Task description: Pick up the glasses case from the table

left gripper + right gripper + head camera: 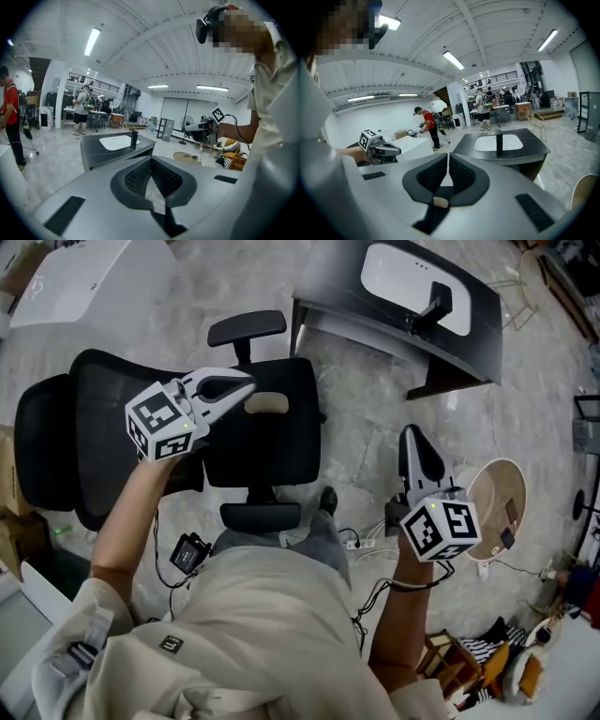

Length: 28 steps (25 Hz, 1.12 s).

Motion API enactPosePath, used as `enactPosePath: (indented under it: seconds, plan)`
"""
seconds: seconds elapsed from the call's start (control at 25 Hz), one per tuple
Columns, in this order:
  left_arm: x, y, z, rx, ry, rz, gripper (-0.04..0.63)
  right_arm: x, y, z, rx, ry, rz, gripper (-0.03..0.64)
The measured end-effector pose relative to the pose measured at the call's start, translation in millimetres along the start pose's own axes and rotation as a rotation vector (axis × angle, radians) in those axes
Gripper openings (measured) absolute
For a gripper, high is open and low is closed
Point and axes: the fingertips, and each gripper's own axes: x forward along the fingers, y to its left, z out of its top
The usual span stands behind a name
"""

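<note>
A dark table with a white inset stands ahead on the floor. On the inset a small black object stands upright, and I cannot tell whether it is the glasses case. It also shows in the left gripper view as the black object and in the right gripper view as the black object. My left gripper hangs shut and empty over a black office chair; its fingertips meet at the left gripper. My right gripper is shut and empty, well short of the table, seen from its own camera as the right gripper.
A beige oblong thing lies on the chair near the left fingertips. A round wooden side table stands at the right, a white table at the top left. Cables trail on the floor. People stand in the background.
</note>
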Motion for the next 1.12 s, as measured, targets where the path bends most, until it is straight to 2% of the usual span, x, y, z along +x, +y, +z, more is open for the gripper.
enactPosePath:
  seconds: [0.48,1.12]
  plan:
    - [49.1,23.6,-56.1,-0.049,0.098,-0.045,0.014,-13.8,-26.9,-31.8,0.042,0.037,-0.070,0.028]
    - [106.0,57.8,-172.6,-0.133,0.251,-0.050,0.020,9.3,-51.3,-89.6,0.079,0.122,-0.070,0.028]
